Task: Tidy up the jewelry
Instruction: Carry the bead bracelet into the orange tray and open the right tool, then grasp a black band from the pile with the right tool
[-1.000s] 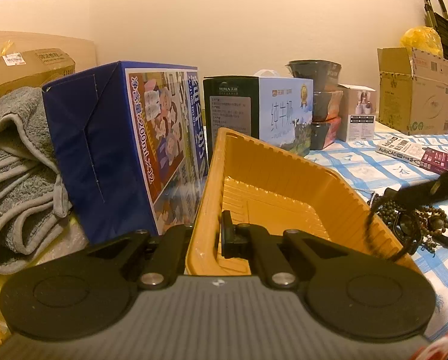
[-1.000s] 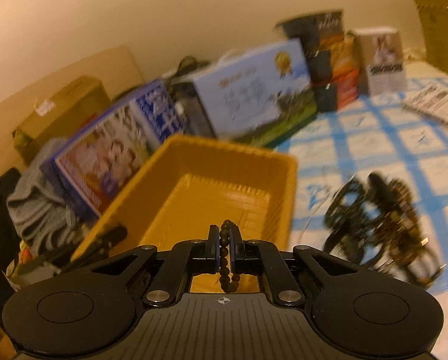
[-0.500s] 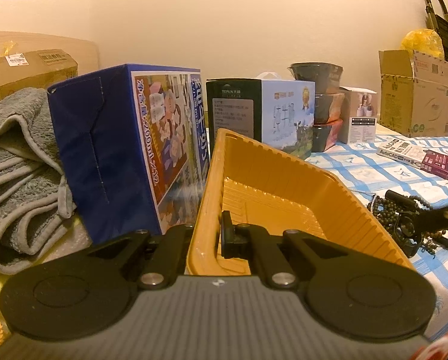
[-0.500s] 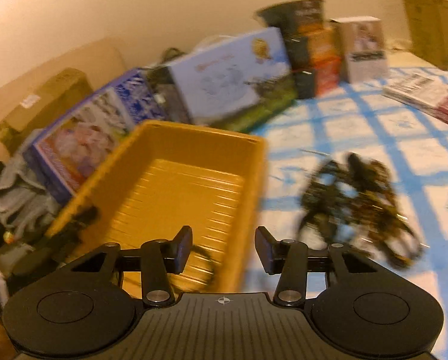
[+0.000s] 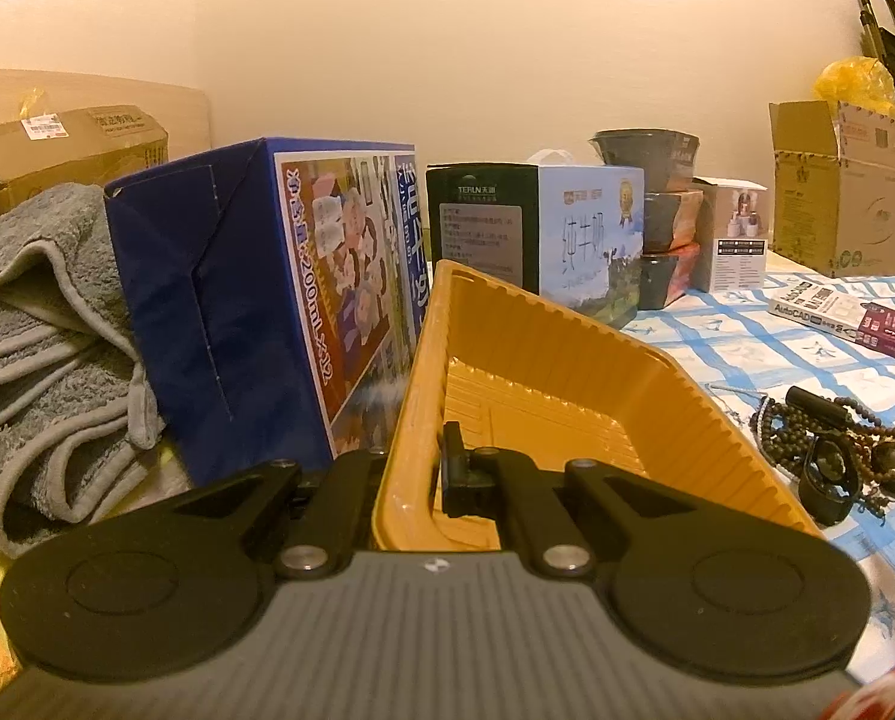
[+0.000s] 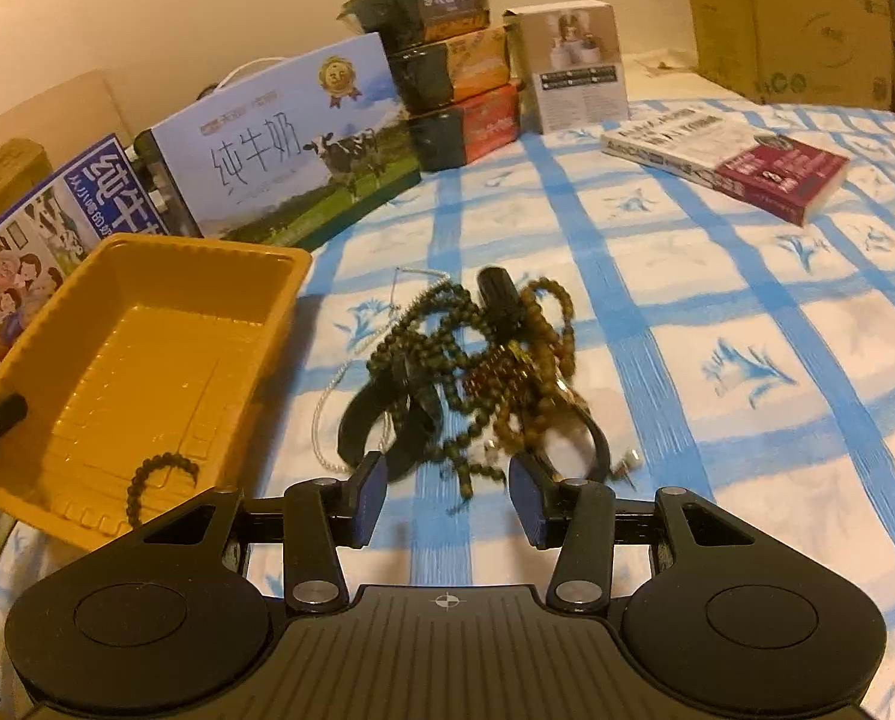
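Observation:
A yellow plastic tray (image 5: 657, 396) stands on the checked cloth. My left gripper (image 5: 411, 468) is shut on its near wall, one finger outside and one inside. In the right wrist view a dark bead bracelet (image 6: 159, 471) lies in the tray's (image 6: 207, 246) near corner. To the right of the tray sits a tangled pile of jewelry (image 6: 477, 372) made of bead strings, black bands and a thin white chain; the left wrist view shows this pile (image 5: 831, 450) too. My right gripper (image 6: 447, 492) hangs open just before the pile, with nothing between its blue pads.
Two milk cartons (image 6: 285, 144) stand behind the tray, with stacked bowls (image 6: 447, 72) and a small white box (image 6: 573, 66) to their right. A book (image 6: 741, 162) lies far right, by a cardboard box (image 5: 837, 192). A grey towel (image 5: 33, 348) is left of the tray.
My right gripper opened and let go of the bead bracelet, which now lies in the tray. It then swung right and down to the jewelry pile. The left gripper kept still.

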{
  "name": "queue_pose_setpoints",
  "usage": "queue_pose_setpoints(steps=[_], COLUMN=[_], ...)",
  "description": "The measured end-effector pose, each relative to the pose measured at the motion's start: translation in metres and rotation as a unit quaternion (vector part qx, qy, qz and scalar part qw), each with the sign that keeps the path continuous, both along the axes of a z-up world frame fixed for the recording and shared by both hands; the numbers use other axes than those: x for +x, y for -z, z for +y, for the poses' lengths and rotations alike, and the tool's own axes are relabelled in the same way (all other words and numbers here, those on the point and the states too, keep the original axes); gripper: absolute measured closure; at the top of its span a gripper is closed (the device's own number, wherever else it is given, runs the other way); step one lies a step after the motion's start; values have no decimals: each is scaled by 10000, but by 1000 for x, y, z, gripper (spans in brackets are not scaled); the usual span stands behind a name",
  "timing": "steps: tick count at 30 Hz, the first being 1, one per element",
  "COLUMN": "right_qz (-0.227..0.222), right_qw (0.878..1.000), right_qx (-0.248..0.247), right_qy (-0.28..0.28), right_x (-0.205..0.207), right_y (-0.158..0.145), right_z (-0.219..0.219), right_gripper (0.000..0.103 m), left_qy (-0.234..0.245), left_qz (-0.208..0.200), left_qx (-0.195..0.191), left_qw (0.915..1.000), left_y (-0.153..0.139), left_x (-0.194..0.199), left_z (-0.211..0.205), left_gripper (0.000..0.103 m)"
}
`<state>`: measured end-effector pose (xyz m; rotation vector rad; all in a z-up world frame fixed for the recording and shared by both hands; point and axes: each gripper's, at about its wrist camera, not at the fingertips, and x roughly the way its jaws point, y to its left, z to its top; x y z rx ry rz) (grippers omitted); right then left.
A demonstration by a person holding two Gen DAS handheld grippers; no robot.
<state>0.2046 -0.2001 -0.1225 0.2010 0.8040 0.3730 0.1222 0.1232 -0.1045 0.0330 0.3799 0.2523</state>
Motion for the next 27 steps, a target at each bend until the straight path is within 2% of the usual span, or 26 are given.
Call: queue_pose_setpoints(steps=[5,9,17,20,24,27], right_qz=[-76,-103,-163,-186,-338,-360], right_qw=[9998,9997,9990,9986,9976,9983], right_qx=[-94,-153,-343,-450,-578,-423], right_qy=[-135,-167,-223,-208,-201,-149], right_x=[14,25,41,45,46,45], right_y=[6,11,19,22,21,16], right_z=[17,27,43,48,52,50], right_gripper=[57,66,77,89,92,93], left_qy=[15,27,48,48,56,73], left_qz=[-8,-32,-40,-38,-41,-53], left_qx=[53,73,74,56,36,35], left_qw=[10000,10000,10000,10000,10000,10000], left_y=[-1,-1,-2,-1,-1,-1], left_x=[5,9,14,15,16,15], left_z=[0,1,2,3,3,4], left_gripper=[99,99,99,99,99,99])
